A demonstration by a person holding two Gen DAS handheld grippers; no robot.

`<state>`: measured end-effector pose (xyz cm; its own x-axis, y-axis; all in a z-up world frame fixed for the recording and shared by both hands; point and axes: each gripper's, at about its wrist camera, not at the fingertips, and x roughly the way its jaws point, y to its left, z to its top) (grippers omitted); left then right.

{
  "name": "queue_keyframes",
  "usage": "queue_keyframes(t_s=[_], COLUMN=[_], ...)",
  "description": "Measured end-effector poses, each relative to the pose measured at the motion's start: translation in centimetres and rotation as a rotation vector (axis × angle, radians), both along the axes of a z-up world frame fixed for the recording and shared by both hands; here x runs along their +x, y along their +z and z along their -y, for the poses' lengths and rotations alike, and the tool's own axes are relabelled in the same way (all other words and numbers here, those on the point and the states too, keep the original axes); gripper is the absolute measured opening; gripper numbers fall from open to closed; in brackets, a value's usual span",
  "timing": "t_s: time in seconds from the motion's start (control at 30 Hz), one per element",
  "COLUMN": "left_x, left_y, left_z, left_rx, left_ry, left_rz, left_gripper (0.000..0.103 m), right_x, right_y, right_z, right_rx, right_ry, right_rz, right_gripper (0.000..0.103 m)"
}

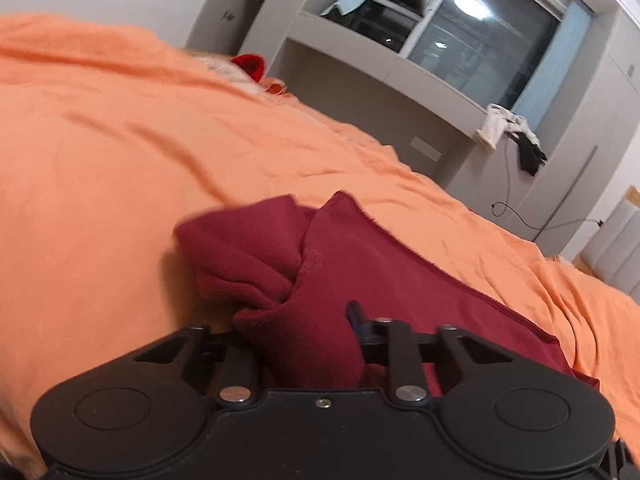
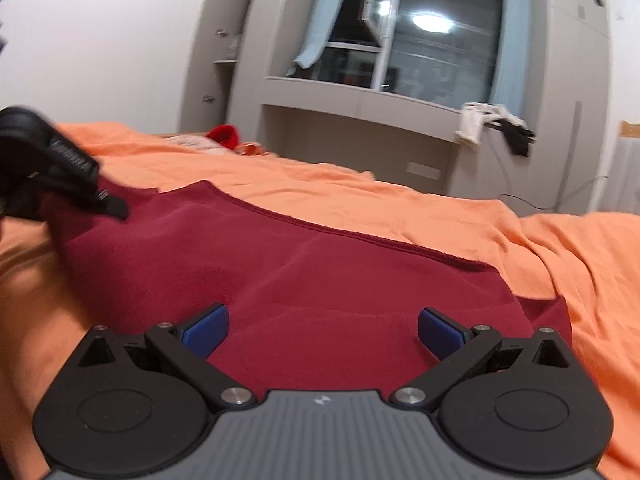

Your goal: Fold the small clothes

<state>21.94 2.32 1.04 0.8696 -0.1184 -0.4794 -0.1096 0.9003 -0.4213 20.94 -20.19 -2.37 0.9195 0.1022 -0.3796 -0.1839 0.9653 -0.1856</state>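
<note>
A dark red garment (image 1: pixel 360 256) lies spread on the orange bedsheet (image 1: pixel 100 160). My left gripper (image 1: pixel 304 332) is shut on a bunched corner of it; the cloth bulges up between the fingers, and only one blue pad (image 1: pixel 354 312) shows. In the right wrist view the garment (image 2: pixel 320 264) stretches flat ahead. My right gripper (image 2: pixel 322 332) stands open just above its near edge, and both blue pads (image 2: pixel 208 330) are clear of the cloth. The left gripper's body (image 2: pixel 60 168) appears at the garment's left corner.
A bright red item (image 2: pixel 224 134) and a pale patterned thing lie at the far end of the bed. Beyond the bed stands a grey window shelf (image 2: pixel 360 100) with white and black clothes (image 2: pixel 496 124) hanging off it. A cable (image 1: pixel 520 216) trails by the wall.
</note>
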Motion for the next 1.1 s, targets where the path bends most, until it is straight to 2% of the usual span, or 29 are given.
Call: queue_keyframes(t_s=[0.17,0.3,0.5,0.6,0.67,0.73,0.87,1.0,1.1], left_x=[0.3,0.6,0.8,-0.1,-0.9,-1.7,-3.2,-4.5,-4.9], left_y=[2.5,5.5,9.2,9.8,9.6,8.8,5.8,2.6,1.3], left_z=[1.8,4.4,11.3,15.4,18.1,20.7,24.9,27.0,26.9], left_rx=[0.073,0.136,0.224,0.267,0.296,0.317,0.386,0.461,0.473], left_ry=[-0.049,-0.107,-0.27,-0.372,-0.446,-0.521,-0.65,-0.724,-0.756], left_rz=[0.074,0.151,0.249,0.288,0.308,0.314,0.283,0.244,0.237], left_gripper=[0.016,0.015,0.015,0.015,0.015,0.015,0.015,0.017,0.022], right_x=[-0.4,-1.7,-2.6,-2.6,-2.7,-2.5,-1.2,0.2,1.1], right_y=[2.0,3.9,7.2,8.6,9.3,9.4,7.9,5.5,4.3], right_z=[2.3,4.9,10.5,14.5,17.9,20.9,26.4,29.9,31.1], right_rx=[0.036,0.073,0.107,0.172,0.254,0.346,0.573,0.81,0.933], right_ry=[0.056,0.023,-0.14,-0.251,-0.314,-0.349,-0.375,-0.32,-0.25], right_rz=[-0.055,0.012,0.149,0.201,0.21,0.188,0.053,-0.105,-0.167], right_gripper=[0.103,0.103,0.103,0.103,0.103,0.103,0.103,0.103,0.103])
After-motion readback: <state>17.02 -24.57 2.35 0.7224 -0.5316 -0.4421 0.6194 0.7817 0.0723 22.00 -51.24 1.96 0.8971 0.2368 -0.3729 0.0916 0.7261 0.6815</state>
